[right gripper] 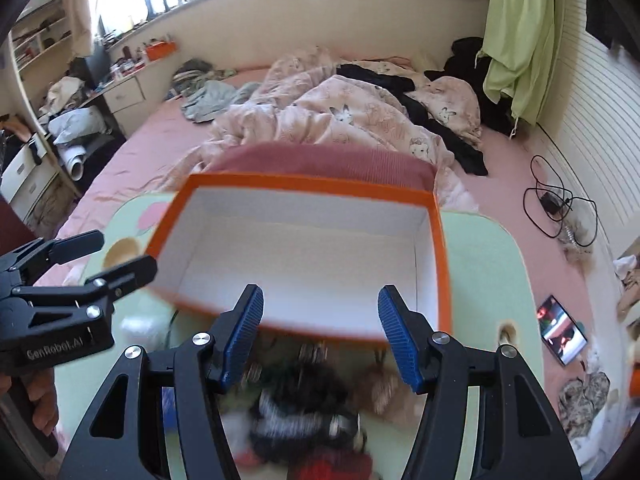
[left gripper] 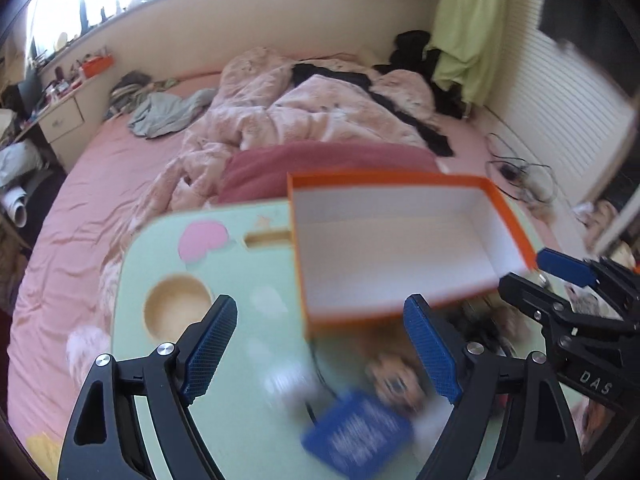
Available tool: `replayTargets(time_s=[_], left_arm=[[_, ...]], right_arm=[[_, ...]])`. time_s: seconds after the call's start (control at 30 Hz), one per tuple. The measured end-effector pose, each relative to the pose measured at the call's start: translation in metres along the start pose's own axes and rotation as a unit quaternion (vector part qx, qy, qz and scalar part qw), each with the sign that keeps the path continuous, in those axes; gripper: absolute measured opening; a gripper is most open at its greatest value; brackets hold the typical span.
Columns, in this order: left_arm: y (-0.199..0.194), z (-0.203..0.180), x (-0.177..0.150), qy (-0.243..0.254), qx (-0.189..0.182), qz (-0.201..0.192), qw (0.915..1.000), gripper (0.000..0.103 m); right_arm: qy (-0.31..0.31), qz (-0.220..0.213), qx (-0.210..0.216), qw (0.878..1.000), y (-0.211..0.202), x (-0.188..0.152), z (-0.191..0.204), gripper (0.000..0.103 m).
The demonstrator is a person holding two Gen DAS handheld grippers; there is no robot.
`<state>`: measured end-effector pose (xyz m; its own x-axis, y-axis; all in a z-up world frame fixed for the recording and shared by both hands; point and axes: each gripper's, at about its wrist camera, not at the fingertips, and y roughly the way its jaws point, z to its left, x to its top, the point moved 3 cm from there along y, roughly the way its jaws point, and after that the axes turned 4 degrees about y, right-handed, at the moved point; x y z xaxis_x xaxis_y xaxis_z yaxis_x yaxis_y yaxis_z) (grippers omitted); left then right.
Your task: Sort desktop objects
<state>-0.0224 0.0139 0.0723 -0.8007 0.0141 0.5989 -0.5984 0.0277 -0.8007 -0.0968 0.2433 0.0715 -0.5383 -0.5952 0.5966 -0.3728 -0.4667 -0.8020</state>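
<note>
**Orange box at the far side of the worktop, both grippers open**

Orange outside and white inside, the box (right gripper: 304, 248) sits empty on the far part of the pale green worktop (left gripper: 248, 280), which rests on a pink bed (left gripper: 100, 168). Nearer, blurred small objects lie in a heap (right gripper: 308, 408), with a blue card-like item (left gripper: 356, 436) at the left. The left hand-held gripper (left gripper: 320, 348) hangs over the near worktop, jaws spread, holding nothing. The right hand-held gripper (right gripper: 320, 332) is likewise spread and empty, just before the box's near wall.
</note>
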Motion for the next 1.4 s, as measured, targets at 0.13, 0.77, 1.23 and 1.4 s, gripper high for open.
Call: replayTargets(time_s=[0.13,0.77,1.23,1.4], left_arm=[[-0.006,-0.021,-0.06,0.022,0.016,0.016,0.9995,0.086],[0.018,-0.023,-0.126,0.019,0.048,-0.028,0.9983,0.103],[0.016,-0.03,-0.127,0.018,0.047,-0.039,0.998,0.103],[0.019,-0.035,-0.127,0.022,0.048,-0.034,0.998,0.103]], right_arm=[[0.002,0.005,-0.005,1.0,-0.022,-0.044,-0.002,0.061],[0.01,0.069,-0.025,0.997,0.011,-0.148,-0.02,0.103],[-0.009,0.053,-0.016,0.998,0.015,-0.146,-0.017,0.103],[-0.012,0.061,-0.011,0.998,0.02,-0.143,-0.018,0.103]])
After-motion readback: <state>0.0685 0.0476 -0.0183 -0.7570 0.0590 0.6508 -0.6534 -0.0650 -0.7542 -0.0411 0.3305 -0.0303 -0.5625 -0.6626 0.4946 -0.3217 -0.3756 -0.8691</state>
